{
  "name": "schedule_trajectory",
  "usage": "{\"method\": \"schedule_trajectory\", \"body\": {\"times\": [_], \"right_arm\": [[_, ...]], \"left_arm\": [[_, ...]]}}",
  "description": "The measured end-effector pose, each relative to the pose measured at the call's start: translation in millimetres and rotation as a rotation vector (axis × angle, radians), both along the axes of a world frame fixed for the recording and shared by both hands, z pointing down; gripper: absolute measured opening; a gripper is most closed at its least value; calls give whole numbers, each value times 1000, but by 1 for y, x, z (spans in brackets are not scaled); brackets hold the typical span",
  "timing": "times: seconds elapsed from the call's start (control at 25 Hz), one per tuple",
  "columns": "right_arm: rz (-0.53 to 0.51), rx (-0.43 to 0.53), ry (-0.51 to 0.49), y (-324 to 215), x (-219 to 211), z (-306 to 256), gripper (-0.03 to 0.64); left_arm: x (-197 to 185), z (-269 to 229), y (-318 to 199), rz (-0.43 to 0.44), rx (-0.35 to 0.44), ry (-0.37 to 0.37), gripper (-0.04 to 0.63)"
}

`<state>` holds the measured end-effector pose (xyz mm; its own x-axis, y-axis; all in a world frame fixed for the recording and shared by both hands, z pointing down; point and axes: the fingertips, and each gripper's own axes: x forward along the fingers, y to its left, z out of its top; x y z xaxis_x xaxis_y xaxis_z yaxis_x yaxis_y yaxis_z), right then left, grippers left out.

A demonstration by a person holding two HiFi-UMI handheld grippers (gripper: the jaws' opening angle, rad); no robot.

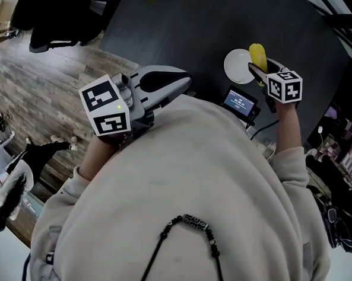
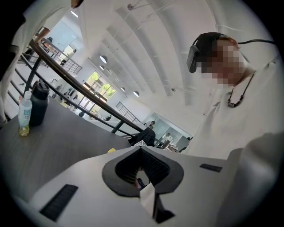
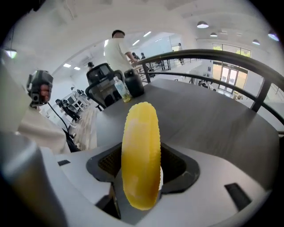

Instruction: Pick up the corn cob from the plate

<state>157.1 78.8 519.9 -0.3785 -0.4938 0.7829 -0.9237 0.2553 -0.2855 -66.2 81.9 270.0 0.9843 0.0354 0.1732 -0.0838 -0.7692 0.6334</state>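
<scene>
A dark table point(image 1: 189, 25) is seen below, with a dark flask point(image 3: 133, 83) and a clear bottle point(image 3: 120, 90) stood side by side at one edge. The left gripper point(image 1: 184, 81) is held by the table's near edge, its jaws shut together. The right gripper point(image 1: 259, 71) is clamped on the corn cob point(image 3: 141, 155). A white plate point(image 1: 235, 68) lies near the near edge. The yellow cob is gripped lengthwise, reaching past the jaw tips, and is seen against the plate's right rim
</scene>
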Motion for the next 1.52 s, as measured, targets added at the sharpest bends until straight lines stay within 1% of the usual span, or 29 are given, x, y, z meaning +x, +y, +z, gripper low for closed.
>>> {"method": "schedule_trajectory", "body": {"times": [0.2, 0.48, 0.56, 0.68, 0.76, 0.84, 0.92, 1.0, 1.08, 1.28, 1.52], "right_arm": [[91, 149, -77, -5, -8, -77, 259], [141, 351, -161, 5, -22, -179, 259], [168, 398, -171, 9, -22, -195, 259], [193, 457, -156, 15, -21, -212, 259], [202, 499, -149, 16, -21, -231, 259], [222, 539, -167, 14, -21, -252, 259], [252, 583, -205, 14, -23, -269, 259], [270, 620, -236, 14, -30, -279, 259], [274, 642, -244, 12, -38, -286, 259], [281, 664, -224, 12, -41, -292, 259], [271, 666, -224, 18, -41, -290, 259]], "left_arm": [[9, -10, -14, 92, 31, 28, 6], [37, -18, -13, 213, 56, 62, 6], [46, -15, -15, 247, 71, 78, 6], [59, -13, -16, 291, 90, 97, 6], [69, -21, -19, 327, 106, 97, 6], [76, -31, -23, 358, 128, 98, 6], [79, -39, -27, 365, 143, 111, 6], [77, -42, -35, 347, 145, 127, 6], [73, -42, -47, 330, 143, 135, 6], [76, -42, -58, 330, 142, 148, 6], [83, -34, -48, 345, 133, 120, 6]]}}
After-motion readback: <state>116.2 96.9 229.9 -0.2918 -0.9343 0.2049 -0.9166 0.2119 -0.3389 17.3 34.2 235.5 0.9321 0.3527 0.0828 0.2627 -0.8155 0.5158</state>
